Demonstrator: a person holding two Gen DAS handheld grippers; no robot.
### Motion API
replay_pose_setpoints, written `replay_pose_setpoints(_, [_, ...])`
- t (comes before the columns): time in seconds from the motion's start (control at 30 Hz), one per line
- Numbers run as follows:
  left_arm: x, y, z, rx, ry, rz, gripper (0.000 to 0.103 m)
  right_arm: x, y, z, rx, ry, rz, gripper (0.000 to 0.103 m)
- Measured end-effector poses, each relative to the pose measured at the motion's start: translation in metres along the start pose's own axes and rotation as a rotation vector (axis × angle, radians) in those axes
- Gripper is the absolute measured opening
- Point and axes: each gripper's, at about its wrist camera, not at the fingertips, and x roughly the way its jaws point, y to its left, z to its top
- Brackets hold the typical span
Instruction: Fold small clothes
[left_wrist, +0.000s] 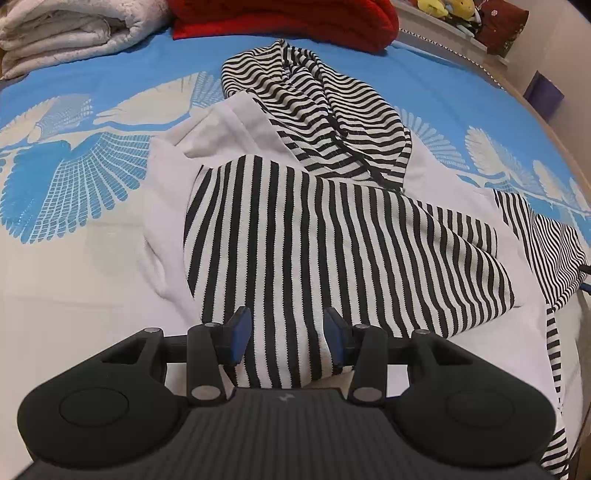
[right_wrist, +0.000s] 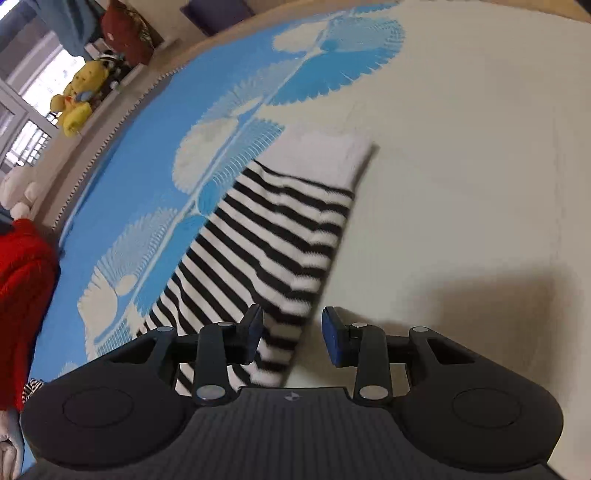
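Note:
A black-and-white striped garment with white panels (left_wrist: 332, 236) lies crumpled on the bed, its hood bunched at the far side (left_wrist: 317, 110). One striped sleeve narrows toward my left gripper (left_wrist: 286, 326), which hovers over its near end. The blue pads stand apart with the striped cloth between them, and I see no squeeze on it. In the right wrist view, another striped part with a white end (right_wrist: 273, 236) lies flat and motion-blurred. My right gripper (right_wrist: 291, 326) is open over that part's right edge, with nothing held.
The bedspread is blue with white feather prints (left_wrist: 74, 177) and cream near me (right_wrist: 461, 184). A folded white quilt (left_wrist: 66, 33) and a red knit (left_wrist: 288, 18) lie at the far edge. Plush toys (right_wrist: 77, 96) sit on a ledge beyond the bed.

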Motion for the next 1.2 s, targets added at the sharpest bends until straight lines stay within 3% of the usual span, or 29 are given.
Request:
replay_pose_setpoints(0.17, [-0.002,0.008,0.001,-0.023,-0.004,0.011,0.048,0.007,0.009,-0.003,-0.048,-0.074,-0.035,0.032])
replay_pose_setpoints(0.23, [-0.002,0.011,0.002,-0.033,-0.003,0.017,0.048,0.007,0.015,-0.005,-0.078,-0.092,-0.068,0.015])
replay_pose_setpoints(0.3, [-0.002,0.015,0.003,-0.053,-0.004,0.021,0.048,0.004,0.020,-0.005,-0.095,-0.121,-0.063,0.009])
replay_pose_setpoints(0.4, [-0.007,0.019,0.008,-0.093,-0.018,0.020,0.048,-0.007,0.035,-0.006,-0.159,-0.190,-0.076,0.006])
replay_pose_setpoints(0.53, [-0.023,0.025,0.017,-0.146,-0.064,0.003,0.048,-0.045,0.094,-0.022,-0.351,-0.327,-0.084,0.005])
replay_pose_setpoints(0.6, [-0.030,0.029,0.019,-0.179,-0.083,0.000,0.048,-0.075,0.137,-0.046,-0.490,-0.408,-0.017,0.005])
replay_pose_setpoints(0.7, [-0.037,0.037,0.022,-0.204,-0.097,0.008,0.048,-0.123,0.201,-0.101,-0.697,-0.448,0.185,0.005])
replay_pose_setpoints(0.73, [-0.040,0.040,0.022,-0.207,-0.099,0.009,0.048,-0.138,0.220,-0.125,-0.772,-0.427,0.281,0.005])
replay_pose_setpoints(0.8, [-0.047,0.048,0.023,-0.222,-0.110,0.007,0.048,-0.160,0.251,-0.174,-0.896,-0.302,0.476,0.006])
replay_pose_setpoints(0.87, [-0.053,0.057,0.023,-0.239,-0.121,0.006,0.048,-0.166,0.271,-0.218,-0.953,-0.033,0.608,0.007])
replay_pose_setpoints(0.93, [-0.058,0.066,0.023,-0.254,-0.125,0.003,0.048,-0.160,0.274,-0.257,-0.939,0.206,0.595,0.007])
replay_pose_setpoints(1.0, [-0.061,0.073,0.023,-0.271,-0.125,0.003,0.048,-0.159,0.268,-0.282,-0.934,0.309,0.517,0.007])
replay_pose_setpoints(1.07, [-0.063,0.077,0.023,-0.285,-0.127,-0.001,0.048,-0.162,0.260,-0.292,-0.909,0.354,0.439,0.011])
replay_pose_setpoints(1.2, [-0.062,0.084,0.024,-0.327,-0.121,-0.034,0.048,-0.165,0.249,-0.273,-0.738,0.353,0.344,0.015])
